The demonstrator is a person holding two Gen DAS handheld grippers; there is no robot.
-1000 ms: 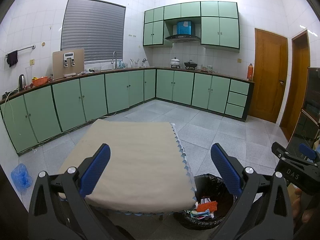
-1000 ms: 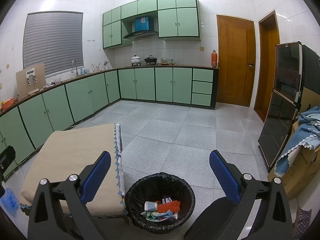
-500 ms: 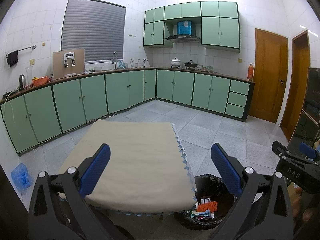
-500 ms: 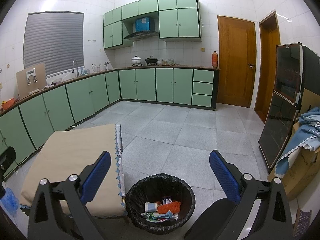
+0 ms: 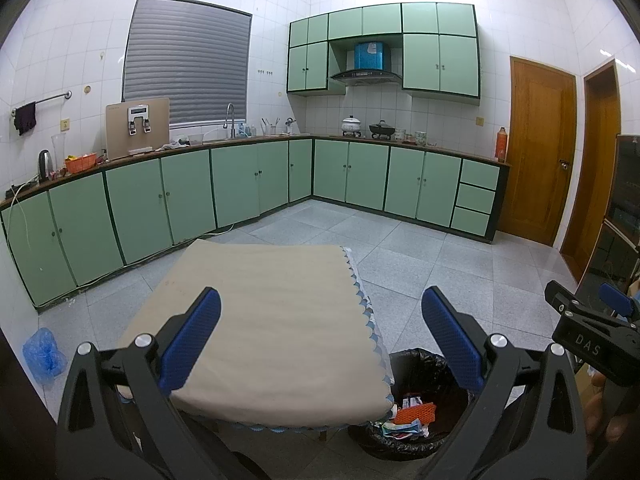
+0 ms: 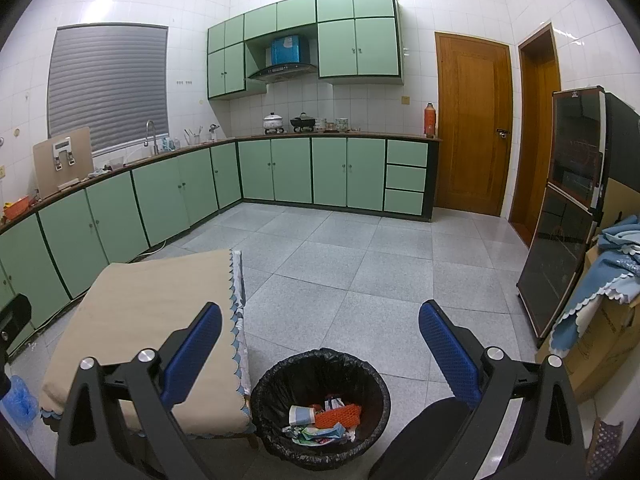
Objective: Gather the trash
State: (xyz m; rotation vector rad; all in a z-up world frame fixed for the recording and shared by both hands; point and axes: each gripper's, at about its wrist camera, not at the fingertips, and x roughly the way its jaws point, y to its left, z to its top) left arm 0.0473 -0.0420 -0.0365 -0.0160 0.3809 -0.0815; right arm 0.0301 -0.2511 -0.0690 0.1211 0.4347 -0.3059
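Observation:
A black-lined trash bin [image 6: 320, 404] stands on the floor at the table's right corner; it also shows in the left wrist view [image 5: 412, 400]. Inside lie an orange mesh piece [image 6: 338, 416], a paper cup [image 6: 301, 415] and crumpled wrappers. My left gripper [image 5: 320, 340] is open and empty above the table with the beige cloth [image 5: 264, 320]. My right gripper [image 6: 320, 340] is open and empty above the bin. The right gripper's body [image 5: 592, 336] shows at the right edge of the left wrist view.
Green cabinets [image 5: 160, 200] line the left and back walls. A blue plastic bag [image 5: 42, 352] lies on the floor at left. A dark glass cabinet [image 6: 568, 220] and a cardboard box draped with blue cloth [image 6: 612, 280] stand at right. Wooden doors [image 6: 472, 128] are behind.

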